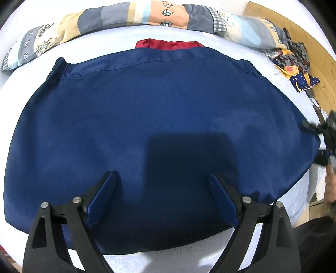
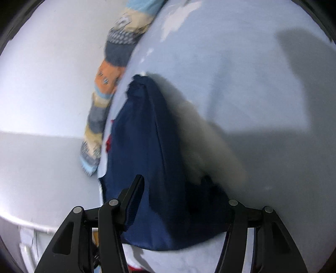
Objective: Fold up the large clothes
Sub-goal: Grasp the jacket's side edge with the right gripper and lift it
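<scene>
Our left tongs (image 1: pixel 162 196) gape wide above the smooth navy-blue garment (image 1: pixel 147 117), spread flat on the pale blue bedsheet (image 1: pixel 298 189), gripping nothing. A red lining (image 1: pixel 168 45) peeks past its far hem. Our right tongs (image 2: pixel 182 189) are open around a lifted navy fold; blur and cloth hide one finger.

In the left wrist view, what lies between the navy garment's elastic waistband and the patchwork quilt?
A red garment peeking from under the navy garment, then bare white sheet up to the patchwork quilt.
</scene>
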The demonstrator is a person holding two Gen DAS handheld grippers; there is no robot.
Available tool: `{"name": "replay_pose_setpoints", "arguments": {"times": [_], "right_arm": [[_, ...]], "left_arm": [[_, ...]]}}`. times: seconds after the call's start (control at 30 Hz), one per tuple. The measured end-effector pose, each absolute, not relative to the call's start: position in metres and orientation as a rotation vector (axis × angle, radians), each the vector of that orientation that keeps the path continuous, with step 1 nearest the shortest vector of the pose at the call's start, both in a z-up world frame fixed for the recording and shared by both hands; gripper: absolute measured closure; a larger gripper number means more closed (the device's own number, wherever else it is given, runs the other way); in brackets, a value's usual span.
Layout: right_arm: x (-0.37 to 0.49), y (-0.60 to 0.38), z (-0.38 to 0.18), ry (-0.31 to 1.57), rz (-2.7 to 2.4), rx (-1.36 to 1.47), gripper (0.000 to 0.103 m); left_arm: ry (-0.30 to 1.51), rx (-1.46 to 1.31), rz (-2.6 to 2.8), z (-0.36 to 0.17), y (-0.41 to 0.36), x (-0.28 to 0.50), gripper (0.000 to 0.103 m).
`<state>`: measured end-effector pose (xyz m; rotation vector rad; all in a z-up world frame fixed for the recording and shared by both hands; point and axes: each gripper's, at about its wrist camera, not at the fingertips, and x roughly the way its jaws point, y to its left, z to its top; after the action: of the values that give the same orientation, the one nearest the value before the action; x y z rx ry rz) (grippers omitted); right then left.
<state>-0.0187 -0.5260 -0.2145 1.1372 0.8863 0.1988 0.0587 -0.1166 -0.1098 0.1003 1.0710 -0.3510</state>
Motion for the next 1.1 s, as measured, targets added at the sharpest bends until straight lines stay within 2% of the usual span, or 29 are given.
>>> {"name": "replay_pose_setpoints", "arguments": {"times": [0.13, 0.3, 0.53, 0.8, 0.87, 0.9, 0.93, 0.97, 1.1], "right_arm": [[-0.014, -0.554, -0.2, 0.828, 0.292, 1.104, 0.044], [-0.014, -0.553, -0.222, 0.979, 0.33, 1.056, 0.046], [-0.036, -0.532, -0.232, 1.001, 0.434, 1.045, 0.042], [0.03, -0.517, -0.231, 0.984, 0.565, 1.078, 0.039], [0.051, -0.503, -0.224, 1.008, 0.58, 1.032, 0.044], [0.057, -0.496, -0.219, 1.017, 0.573, 0.992, 0.057], [0.059, -0.488, -0.214, 1.031, 0.57, 0.957, 0.075], [0.059, -0.481, -0.206, 1.044, 0.545, 0.908, 0.08], [0.042, -0.472, -0.174, 0.984, 0.492, 0.872, 0.086]], "left_arm": [[1.077, 0.103, -0.37, -0.11, -0.115, 0.058, 0.012], [1.079, 0.112, -0.382, -0.11, -0.115, 0.058, 0.012], [1.085, 0.111, -0.385, -0.11, -0.114, 0.059, 0.012], [1.086, 0.114, -0.375, -0.11, -0.116, 0.059, 0.012], [1.088, 0.113, -0.374, -0.11, -0.116, 0.06, 0.012], [1.088, 0.111, -0.373, -0.11, -0.116, 0.06, 0.012], [1.087, 0.107, -0.371, -0.109, -0.116, 0.06, 0.012], [1.087, 0.099, -0.372, -0.109, -0.115, 0.06, 0.012], [1.049, 0.024, -0.407, -0.101, -0.112, 0.064, 0.012]]}}
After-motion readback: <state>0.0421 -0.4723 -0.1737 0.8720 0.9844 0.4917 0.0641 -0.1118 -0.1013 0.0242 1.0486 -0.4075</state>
